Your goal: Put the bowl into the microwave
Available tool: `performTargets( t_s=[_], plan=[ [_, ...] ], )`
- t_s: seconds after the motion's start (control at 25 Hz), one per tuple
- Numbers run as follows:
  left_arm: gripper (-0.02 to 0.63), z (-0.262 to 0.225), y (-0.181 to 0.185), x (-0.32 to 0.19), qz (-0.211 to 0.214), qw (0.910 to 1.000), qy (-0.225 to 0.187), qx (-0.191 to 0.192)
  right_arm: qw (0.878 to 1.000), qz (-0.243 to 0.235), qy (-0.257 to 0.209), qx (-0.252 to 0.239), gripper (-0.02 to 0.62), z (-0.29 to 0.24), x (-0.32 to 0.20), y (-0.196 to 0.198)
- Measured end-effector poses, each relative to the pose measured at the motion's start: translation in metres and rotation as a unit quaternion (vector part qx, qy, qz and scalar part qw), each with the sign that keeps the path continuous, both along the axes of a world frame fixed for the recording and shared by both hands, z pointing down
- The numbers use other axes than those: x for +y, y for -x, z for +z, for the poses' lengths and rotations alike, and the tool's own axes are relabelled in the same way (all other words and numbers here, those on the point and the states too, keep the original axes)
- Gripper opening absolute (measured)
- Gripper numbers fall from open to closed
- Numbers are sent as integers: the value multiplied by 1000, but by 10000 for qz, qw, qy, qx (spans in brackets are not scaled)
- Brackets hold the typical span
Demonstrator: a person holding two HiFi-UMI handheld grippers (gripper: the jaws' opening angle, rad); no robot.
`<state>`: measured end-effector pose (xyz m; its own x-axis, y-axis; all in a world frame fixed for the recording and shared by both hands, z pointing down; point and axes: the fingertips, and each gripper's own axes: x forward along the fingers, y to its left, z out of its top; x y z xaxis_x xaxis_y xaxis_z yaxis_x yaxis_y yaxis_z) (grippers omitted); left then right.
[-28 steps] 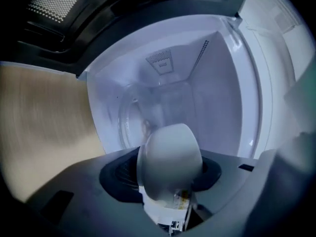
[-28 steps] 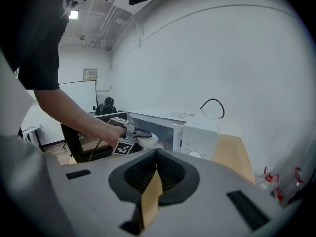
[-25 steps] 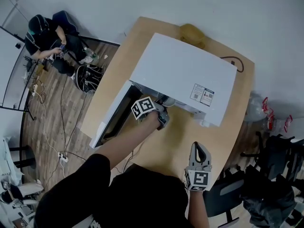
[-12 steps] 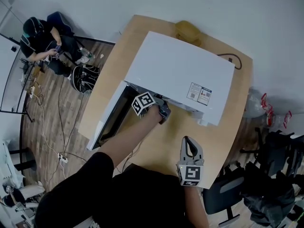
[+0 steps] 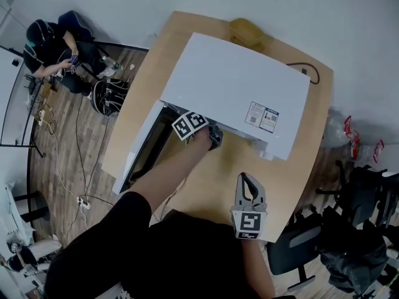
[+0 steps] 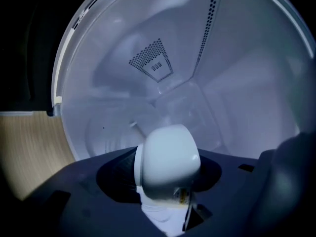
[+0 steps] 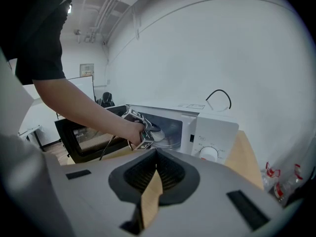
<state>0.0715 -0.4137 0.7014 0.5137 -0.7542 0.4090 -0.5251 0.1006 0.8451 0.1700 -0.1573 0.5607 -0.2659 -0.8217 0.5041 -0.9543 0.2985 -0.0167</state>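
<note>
— Two containers appear; which holds which?

— The microwave (image 5: 237, 92) stands on the wooden surface (image 5: 293, 167) with its door (image 5: 144, 151) swung open to the left. The white bowl (image 6: 168, 159) is inside the cavity, over the glass turntable (image 6: 106, 135) (whether it touches the plate cannot be told). Its outer wall faces the camera, so its inside is hidden.

— And the grippers?

— The left gripper (image 5: 214, 137) reaches into the cavity mouth and is clamped on the bowl. The right gripper (image 5: 245, 180) hangs over the surface in front of the microwave without touching it, jaws together with nothing between them.
</note>
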Motion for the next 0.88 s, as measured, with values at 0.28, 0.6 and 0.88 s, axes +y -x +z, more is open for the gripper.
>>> performTargets(
  t_s=[0.28,0.6,0.88],
  plan=[
    [209,4,15,4,118,9954,-189,-935,9999,74,120,-93,60,8,3,-5],
    [209,4,20,4,419,9880,-427,-1426,9998,-102,116,102,60,11,3,3],
    [256,-2,14,-4,514,9893,-644,-1206,9997,-72,212,60,60,15,8,4]
  ],
)
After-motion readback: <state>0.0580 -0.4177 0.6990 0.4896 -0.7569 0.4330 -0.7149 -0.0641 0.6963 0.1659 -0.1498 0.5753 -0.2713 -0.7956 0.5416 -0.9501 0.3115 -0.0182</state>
